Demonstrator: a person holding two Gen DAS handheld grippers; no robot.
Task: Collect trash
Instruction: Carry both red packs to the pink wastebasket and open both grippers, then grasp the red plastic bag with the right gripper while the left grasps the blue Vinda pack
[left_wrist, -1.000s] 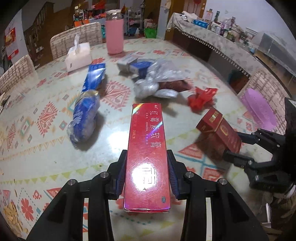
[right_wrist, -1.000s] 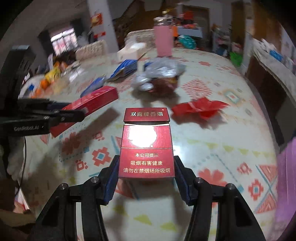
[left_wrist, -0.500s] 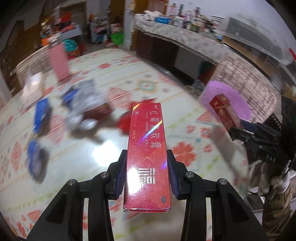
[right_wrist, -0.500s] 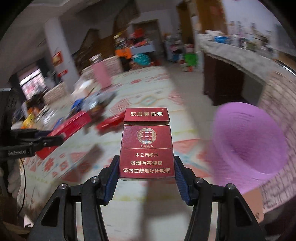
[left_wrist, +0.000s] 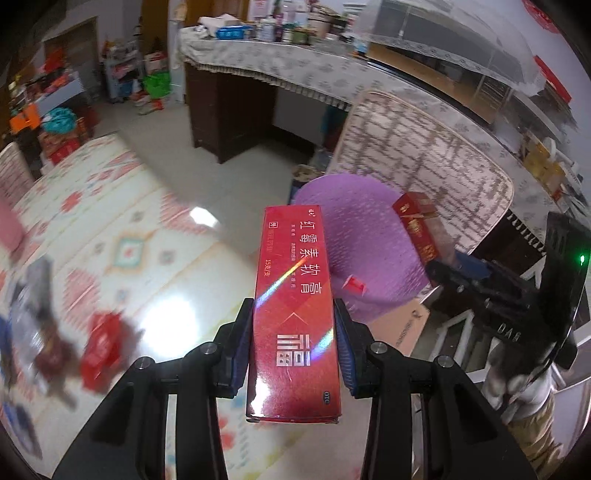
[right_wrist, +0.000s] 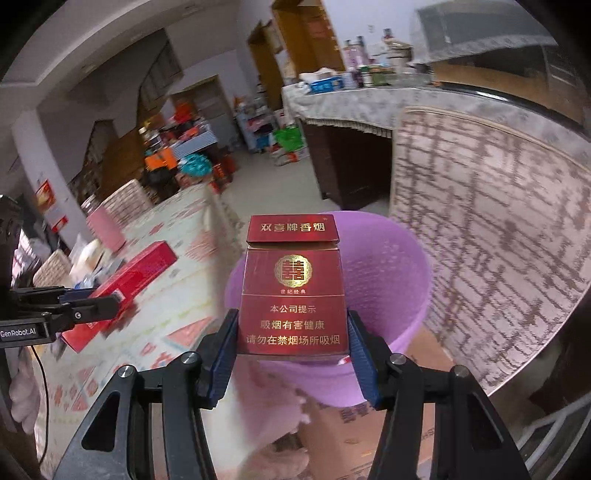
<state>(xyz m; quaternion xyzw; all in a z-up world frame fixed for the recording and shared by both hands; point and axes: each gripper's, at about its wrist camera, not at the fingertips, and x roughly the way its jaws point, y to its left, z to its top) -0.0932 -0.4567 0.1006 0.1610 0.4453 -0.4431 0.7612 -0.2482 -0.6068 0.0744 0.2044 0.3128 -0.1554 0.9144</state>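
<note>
My left gripper (left_wrist: 294, 334) is shut on a long red ointment box (left_wrist: 293, 306), held over the table's edge with the purple trash bin (left_wrist: 369, 236) just beyond its far end. My right gripper (right_wrist: 291, 345) is shut on a dark red cigarette pack (right_wrist: 293, 291), which hangs in front of the purple trash bin (right_wrist: 388, 266). In the left wrist view the right gripper (left_wrist: 454, 273) with its cigarette pack (left_wrist: 417, 225) shows at the right, over the bin. The right wrist view shows the left gripper (right_wrist: 92, 306) with the red box (right_wrist: 125, 284) at the left, over the table.
Red wrapper (left_wrist: 101, 343) and blurred bags (left_wrist: 29, 306) lie on the patterned table (left_wrist: 147, 236). A cardboard box (right_wrist: 369, 424) stands under the bin. A chair back (right_wrist: 480, 221) rises behind the bin. A pink bottle (right_wrist: 105, 230) stands far on the table.
Both grippers have swung right from over the table to its edge, carrying the red box and the cigarette pack. The purple bin has come into the middle of both views.
</note>
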